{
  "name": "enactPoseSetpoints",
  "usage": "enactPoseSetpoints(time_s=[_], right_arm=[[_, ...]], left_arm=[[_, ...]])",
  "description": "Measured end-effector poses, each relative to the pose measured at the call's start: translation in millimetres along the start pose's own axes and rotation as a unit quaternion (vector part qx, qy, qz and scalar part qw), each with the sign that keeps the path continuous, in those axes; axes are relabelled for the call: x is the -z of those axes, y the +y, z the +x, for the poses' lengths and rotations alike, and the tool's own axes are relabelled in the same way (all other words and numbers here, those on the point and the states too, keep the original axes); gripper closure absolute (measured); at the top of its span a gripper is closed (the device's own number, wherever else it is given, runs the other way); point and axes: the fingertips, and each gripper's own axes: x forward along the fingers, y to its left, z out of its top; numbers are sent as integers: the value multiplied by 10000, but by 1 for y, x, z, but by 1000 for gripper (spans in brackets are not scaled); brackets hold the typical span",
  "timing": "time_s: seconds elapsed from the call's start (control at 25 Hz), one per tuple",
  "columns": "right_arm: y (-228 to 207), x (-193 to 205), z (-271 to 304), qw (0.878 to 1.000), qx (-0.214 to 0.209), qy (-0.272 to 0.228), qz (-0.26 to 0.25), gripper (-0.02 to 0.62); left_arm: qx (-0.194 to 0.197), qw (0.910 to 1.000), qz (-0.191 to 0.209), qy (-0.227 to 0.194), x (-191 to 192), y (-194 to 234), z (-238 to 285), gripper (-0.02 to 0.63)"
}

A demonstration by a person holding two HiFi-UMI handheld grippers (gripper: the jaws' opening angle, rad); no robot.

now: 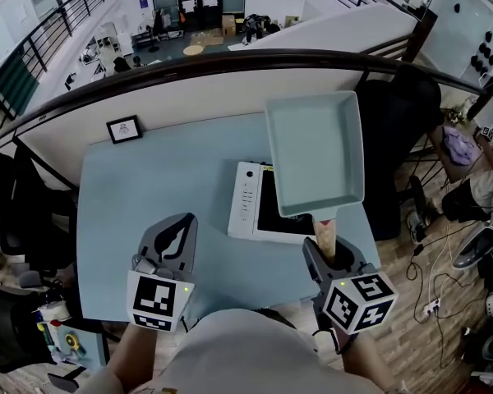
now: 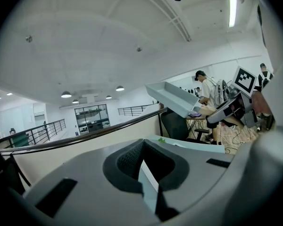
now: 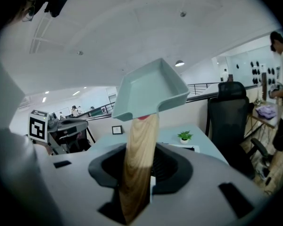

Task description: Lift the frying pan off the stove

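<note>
A pale teal rectangular frying pan hangs in the air, tilted, above the right part of the white stove with its black glass top. My right gripper is shut on the pan's wooden handle; in the right gripper view the handle runs up from between the jaws to the pan. The pan touches nothing below it. My left gripper hovers over the light blue table, left of the stove, jaws together with nothing in them. From the left gripper view the pan shows at the right.
A small framed picture stands at the table's far left edge. A dark curved railing runs behind the table. A black office chair stands to the right, and a small potted plant sits on the table.
</note>
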Motion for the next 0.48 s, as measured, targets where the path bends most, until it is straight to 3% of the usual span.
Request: enactPoseSetpoints(time_s=[0.48], right_arm=[[3,-1,3,10000,-66,8,19,456]], left_arm=[[-42,10000,-39,44,2,2,-3,603]])
